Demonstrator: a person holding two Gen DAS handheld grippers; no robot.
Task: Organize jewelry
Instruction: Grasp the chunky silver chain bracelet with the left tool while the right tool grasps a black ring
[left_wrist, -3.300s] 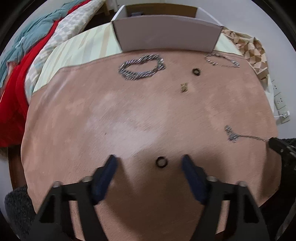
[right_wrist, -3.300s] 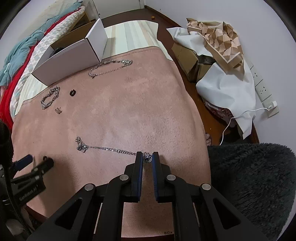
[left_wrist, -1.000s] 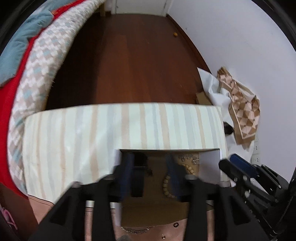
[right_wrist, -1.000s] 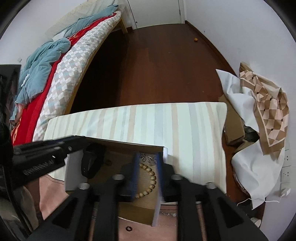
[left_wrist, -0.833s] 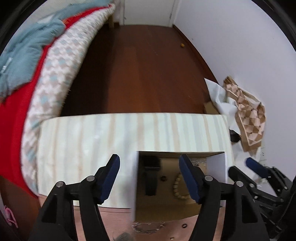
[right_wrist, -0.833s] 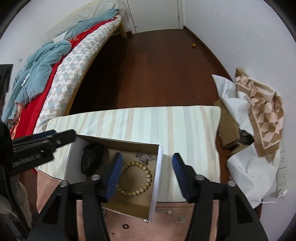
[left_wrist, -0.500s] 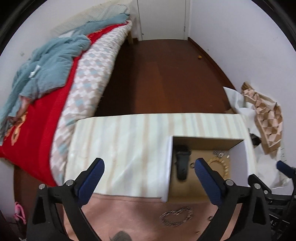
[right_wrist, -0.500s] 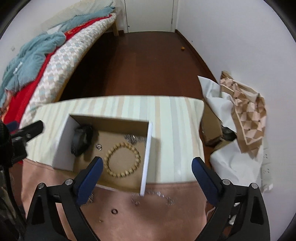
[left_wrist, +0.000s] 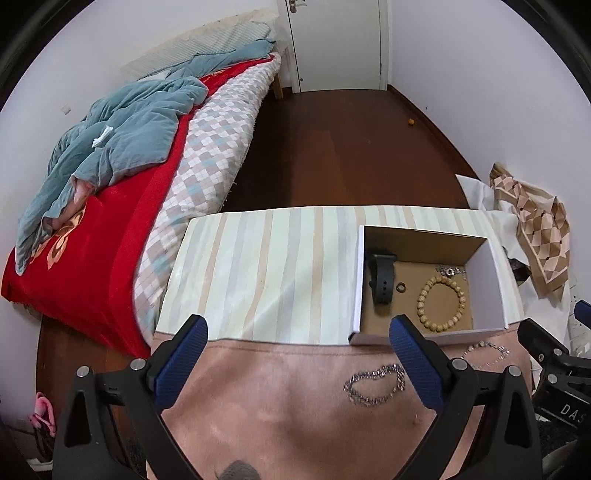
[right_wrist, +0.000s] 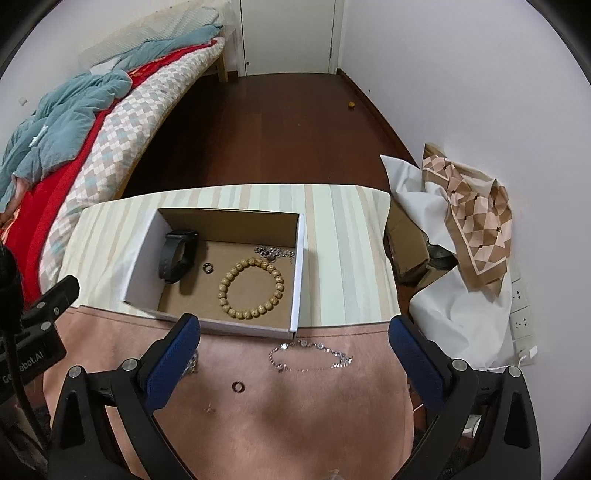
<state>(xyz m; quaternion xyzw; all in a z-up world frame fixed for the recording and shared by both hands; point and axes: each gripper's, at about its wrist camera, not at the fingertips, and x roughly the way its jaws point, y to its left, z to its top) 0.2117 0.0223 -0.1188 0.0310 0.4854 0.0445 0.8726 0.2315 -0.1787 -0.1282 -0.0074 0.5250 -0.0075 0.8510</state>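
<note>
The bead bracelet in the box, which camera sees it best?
The right wrist camera. There the bead bracelet lies whole and near the middle, inside the box beside a small ring. The left wrist camera shows the bracelet too, but smaller, off to the right, partly behind a gripper finger.

White-walled box (right_wrist: 300, 254) with brown cardboard floor, the landmark. Inside: black watch (right_wrist: 176, 255), tan beaded bracelet (right_wrist: 251, 288), dark ring (right_wrist: 208, 268), silver chain (right_wrist: 275, 253). Beneath the box: cloth (right_wrist: 343, 236) striped in pale green, beige and grey. In front of the box: dusty-pink mat (right_wrist: 295, 413) bearing a silver necklace (right_wrist: 310, 355), a dark ring (right_wrist: 238, 386) and a silver link bracelet (left_wrist: 375, 384). Left of the box: bed (right_wrist: 110, 122) with a beige, white and pale-blue diamond check, red cover and teal blanket. Right: brown-and-peach geometric fabric (right_wrist: 476, 218). Behind: dark red-brown floor (right_wrist: 266, 133).
</note>
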